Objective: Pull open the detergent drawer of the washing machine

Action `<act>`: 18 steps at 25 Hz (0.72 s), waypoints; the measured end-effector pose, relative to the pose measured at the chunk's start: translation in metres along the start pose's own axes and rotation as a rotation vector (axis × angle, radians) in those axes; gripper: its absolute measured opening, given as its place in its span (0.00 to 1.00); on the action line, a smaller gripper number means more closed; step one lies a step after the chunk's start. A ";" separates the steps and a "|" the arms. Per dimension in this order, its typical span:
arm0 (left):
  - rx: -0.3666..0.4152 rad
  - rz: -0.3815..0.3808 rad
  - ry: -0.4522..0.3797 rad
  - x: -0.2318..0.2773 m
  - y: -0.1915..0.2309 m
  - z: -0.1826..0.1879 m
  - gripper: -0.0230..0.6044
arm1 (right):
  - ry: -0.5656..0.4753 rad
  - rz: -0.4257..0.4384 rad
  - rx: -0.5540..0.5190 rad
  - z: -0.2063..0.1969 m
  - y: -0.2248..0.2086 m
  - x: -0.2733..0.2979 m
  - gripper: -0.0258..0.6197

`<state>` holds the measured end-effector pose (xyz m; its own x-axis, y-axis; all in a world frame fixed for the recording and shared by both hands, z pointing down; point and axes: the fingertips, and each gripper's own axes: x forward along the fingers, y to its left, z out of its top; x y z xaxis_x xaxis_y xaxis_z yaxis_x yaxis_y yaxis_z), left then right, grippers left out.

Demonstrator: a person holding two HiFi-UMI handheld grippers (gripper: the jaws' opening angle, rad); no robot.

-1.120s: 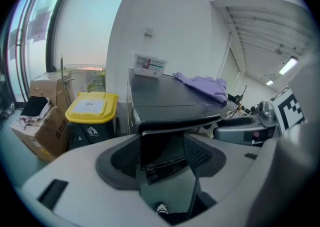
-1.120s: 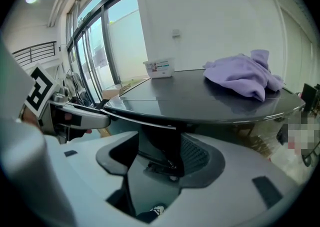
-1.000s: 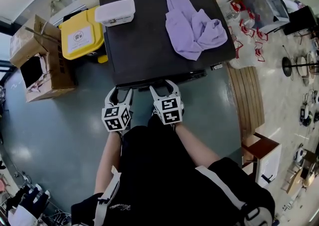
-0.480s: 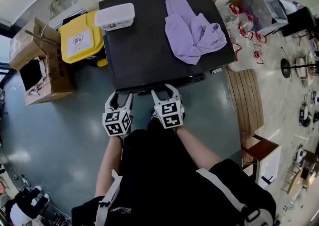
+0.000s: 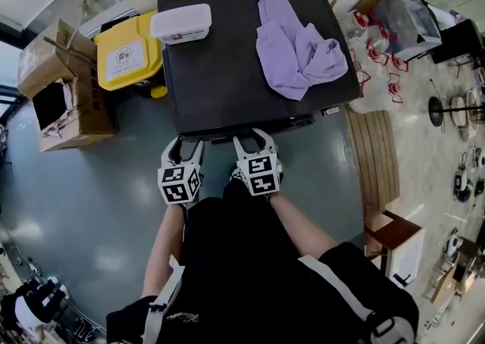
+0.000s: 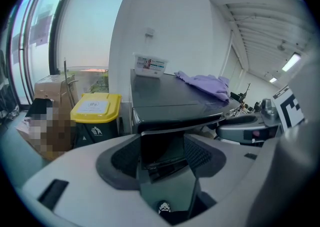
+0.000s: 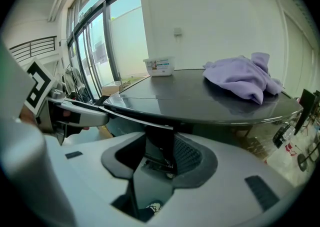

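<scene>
From above, the dark washing machine (image 5: 220, 70) has both grippers at its front edge. My left gripper (image 5: 185, 145) is at the front's left end, jaws apart. In the left gripper view (image 6: 162, 143) the dark front panel (image 6: 161, 153) under the lid lip shows in the gap, untouched by the pads. My right gripper (image 5: 254, 138) is near the middle, and its jaws are closing. In its own view (image 7: 159, 146) a dark part of the front (image 7: 160, 148) stands between the pads; no press shows. I cannot make out the drawer's outline.
A lilac cloth (image 5: 295, 47) and a white box (image 5: 180, 23) lie on the machine's lid. A yellow bin (image 5: 129, 51) and cardboard boxes (image 5: 61, 85) stand to its left. A wooden bench (image 5: 375, 153) and small clutter are on the right.
Both grippers stay at the machine's front edge. The right jaws look slightly narrower than a second ago.
</scene>
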<state>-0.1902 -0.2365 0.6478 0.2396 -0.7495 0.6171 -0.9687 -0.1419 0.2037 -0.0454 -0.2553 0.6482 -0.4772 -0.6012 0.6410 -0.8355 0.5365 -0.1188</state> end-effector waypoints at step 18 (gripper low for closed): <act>0.020 -0.017 -0.015 -0.009 -0.003 -0.010 0.45 | -0.039 0.006 0.002 -0.009 0.005 -0.008 0.30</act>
<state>-0.1890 -0.2224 0.6492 0.2554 -0.7565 0.6021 -0.9656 -0.1678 0.1987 -0.0429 -0.2429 0.6488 -0.4928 -0.6205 0.6100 -0.8328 0.5394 -0.1241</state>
